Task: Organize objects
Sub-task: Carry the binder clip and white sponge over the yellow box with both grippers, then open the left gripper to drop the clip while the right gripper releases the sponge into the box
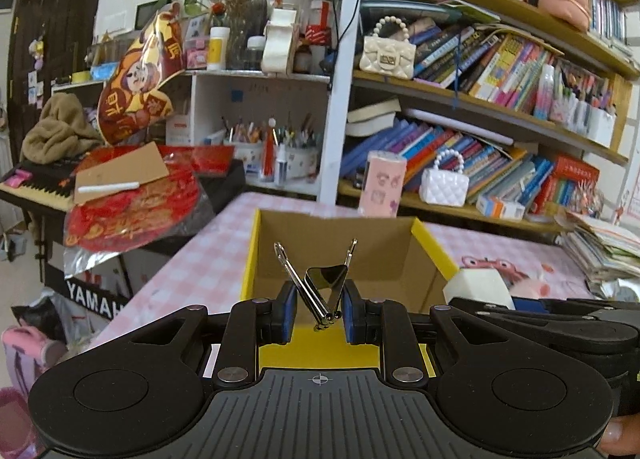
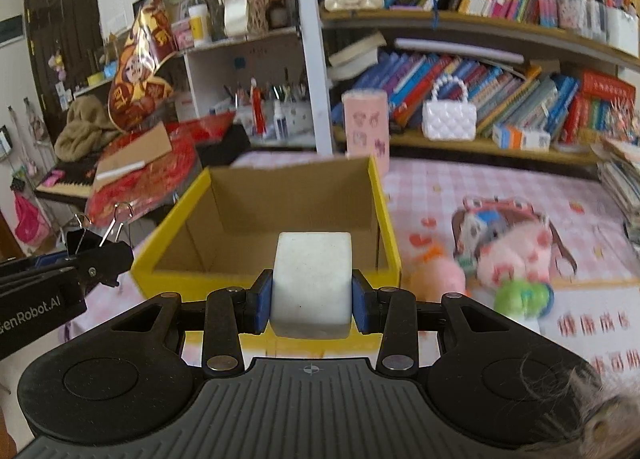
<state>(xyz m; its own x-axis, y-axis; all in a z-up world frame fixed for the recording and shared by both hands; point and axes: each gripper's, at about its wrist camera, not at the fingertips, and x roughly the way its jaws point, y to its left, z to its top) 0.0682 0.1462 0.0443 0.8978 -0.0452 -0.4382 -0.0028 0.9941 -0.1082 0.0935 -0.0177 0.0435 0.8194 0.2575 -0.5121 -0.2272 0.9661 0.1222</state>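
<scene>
Right wrist: chalky white block (image 2: 312, 283), speckled, rounded corners.

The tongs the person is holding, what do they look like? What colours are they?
Both tongs are black plastic. The left tongs and right tongs each have two blue pads, ribbed tops with a small crosshair mark, round discs on each side and silver rivets. White lettering runs along the side of the left tongs, seen in the right view.
</scene>
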